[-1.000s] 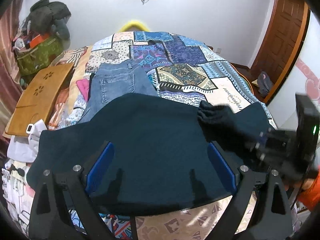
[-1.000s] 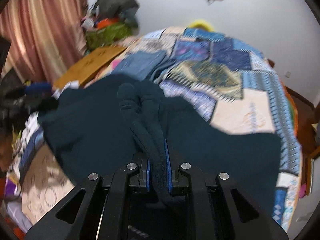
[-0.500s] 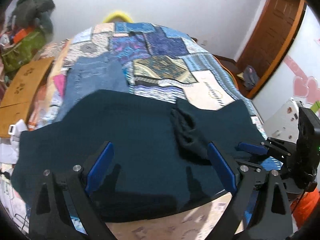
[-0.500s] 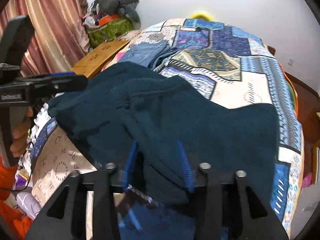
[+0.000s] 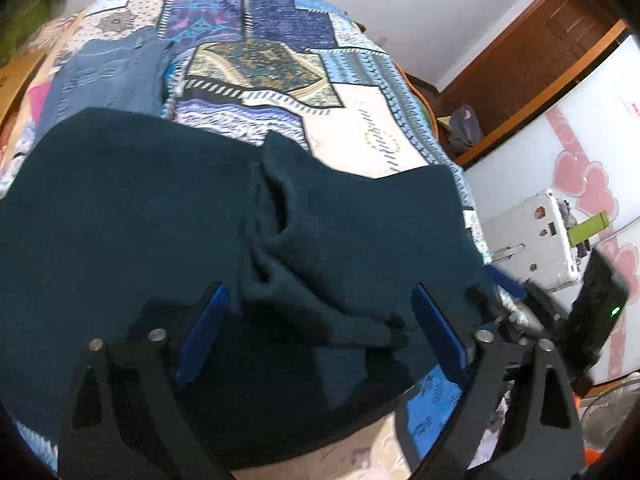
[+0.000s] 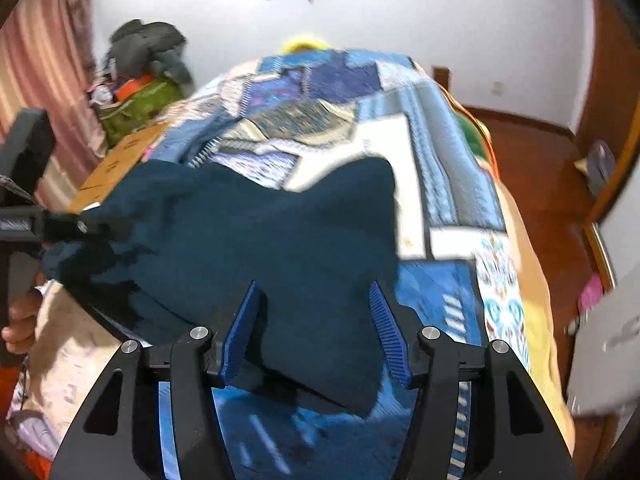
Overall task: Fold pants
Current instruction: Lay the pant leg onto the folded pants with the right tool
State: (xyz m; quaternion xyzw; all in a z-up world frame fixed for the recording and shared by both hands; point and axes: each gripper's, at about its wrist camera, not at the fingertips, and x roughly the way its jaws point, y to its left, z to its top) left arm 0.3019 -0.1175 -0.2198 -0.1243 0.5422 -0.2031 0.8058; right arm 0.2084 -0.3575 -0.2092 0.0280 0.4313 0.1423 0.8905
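The dark teal, fleece-like pants [image 5: 168, 216] are spread across the near end of the patchwork quilt in blue, cream and purple [image 5: 256, 60], filling the centre and lower left of the left wrist view. A bunched ridge of loose cloth [image 5: 272, 224] runs down the middle of the garment toward the lower centre of the frame; the remaining surface lies fairly flat and matte, with a soft, thick nap.

The step in hand is judged to be the release after a fold has been laid over. In the right wrist view the right gripper [image 6: 316, 328] is seen at the lower centre with its blue ribbed pads set apart and widening; a corner of the teal cloth lies between them, but no pad is seen pressing on it. In the left wrist view the left gripper [image 5: 320, 336] is held wide over the bunched ridge, narrowing slightly, with cloth below it and nothing clamped.

The next move is judged to call for the ridge to be smoothed or regripped at an edge, so that the layers lie flush before a further fold.

A folded pair of light blue denim jeans [image 5: 108, 68] rests on the quilt at the upper left, apart from the teal garment.
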